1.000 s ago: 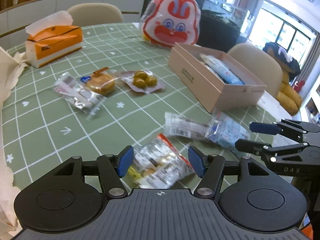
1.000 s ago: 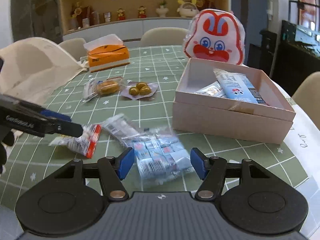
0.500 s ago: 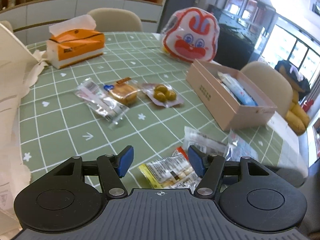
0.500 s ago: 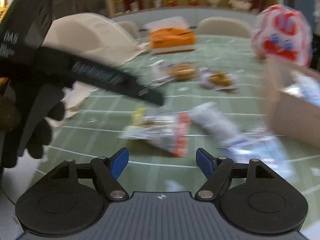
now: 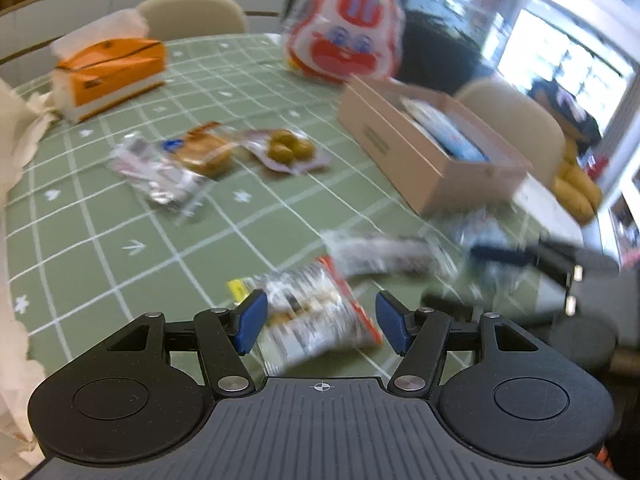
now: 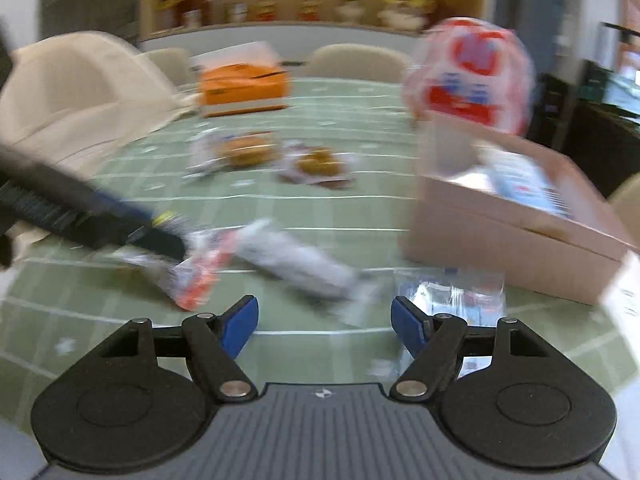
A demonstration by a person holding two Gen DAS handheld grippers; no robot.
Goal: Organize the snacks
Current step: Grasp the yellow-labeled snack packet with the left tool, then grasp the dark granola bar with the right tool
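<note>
My left gripper (image 5: 320, 322) is open, its blue pads on either side of a red-edged clear snack packet (image 5: 316, 312) lying on the green checked tablecloth (image 5: 100, 240). My right gripper (image 6: 324, 324) is open and empty, low over the table between a silver-clear packet (image 6: 296, 264) and a blue-printed packet (image 6: 448, 296). The pink box (image 6: 504, 216) with blue packets inside stands at the right. The red-edged packet also shows in the right wrist view (image 6: 196, 272), under the left gripper's fingers (image 6: 160, 236). Both views are blurred.
A cake packet (image 5: 204, 152), an olive packet (image 5: 288, 152) and a long clear packet (image 5: 156, 176) lie mid-table. An orange tissue box (image 5: 112, 72) and a rabbit-face bag (image 5: 344, 32) stand at the back. Beige cloth (image 6: 72, 96) covers the left edge. Chairs surround the table.
My left gripper has moved forward, so the red-edged packet lies between its pads again. My right gripper has swung back right towards the box.
</note>
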